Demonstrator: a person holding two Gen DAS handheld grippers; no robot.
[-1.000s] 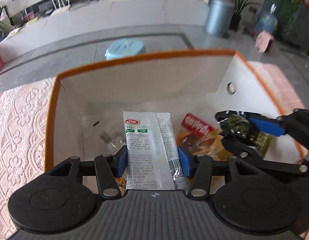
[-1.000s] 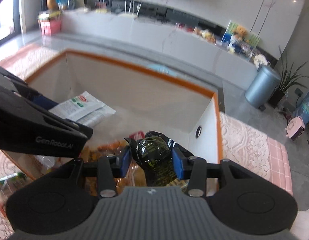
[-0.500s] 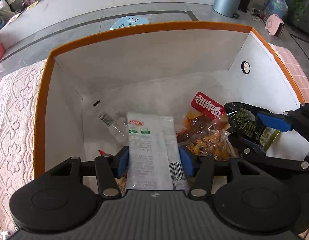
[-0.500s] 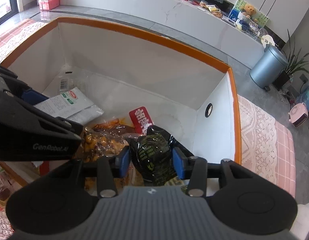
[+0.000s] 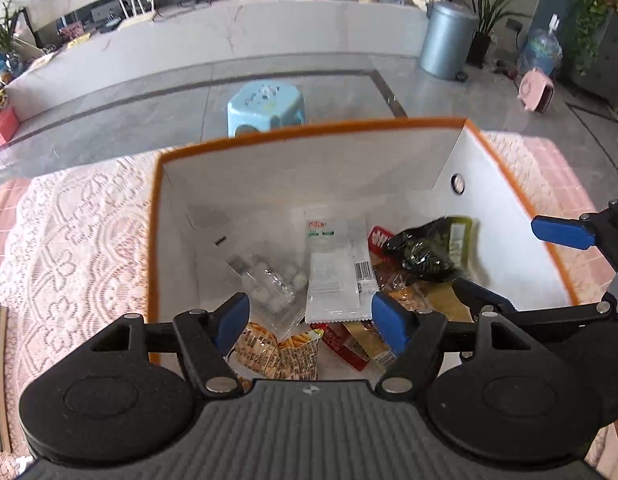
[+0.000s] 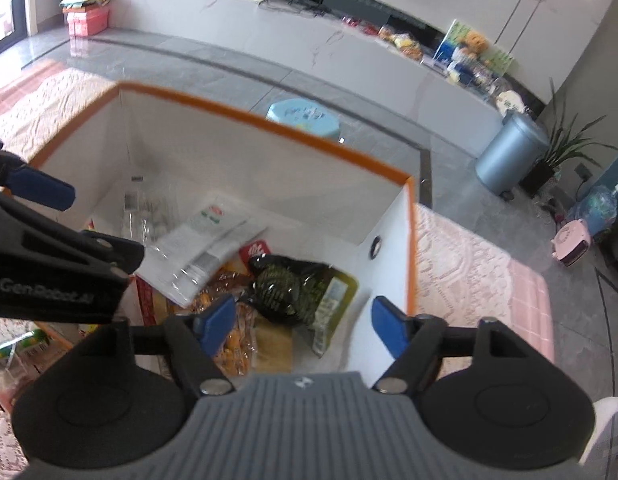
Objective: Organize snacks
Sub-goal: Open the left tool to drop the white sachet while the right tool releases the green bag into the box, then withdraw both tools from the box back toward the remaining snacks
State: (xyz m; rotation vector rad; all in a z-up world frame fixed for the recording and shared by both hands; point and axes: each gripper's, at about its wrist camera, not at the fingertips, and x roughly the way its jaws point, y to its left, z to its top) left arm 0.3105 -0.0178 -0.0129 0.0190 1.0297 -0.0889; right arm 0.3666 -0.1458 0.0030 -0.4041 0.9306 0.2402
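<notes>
My left hand-held gripper above the orange-rimmed box, jaws just opened and empty, white sachet lying inside, dark green packet beside it, my right hand-held gripper likewise just spread, holding nothing.

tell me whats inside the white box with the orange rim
Inside the white box with the orange rim: a white sachet, a dark green packet, a clear pack of white balls, orange snack bags and a red wrapper. Whatever lies beneath them is covered.

Both claws now open, white packet and dark packet released.
</notes>
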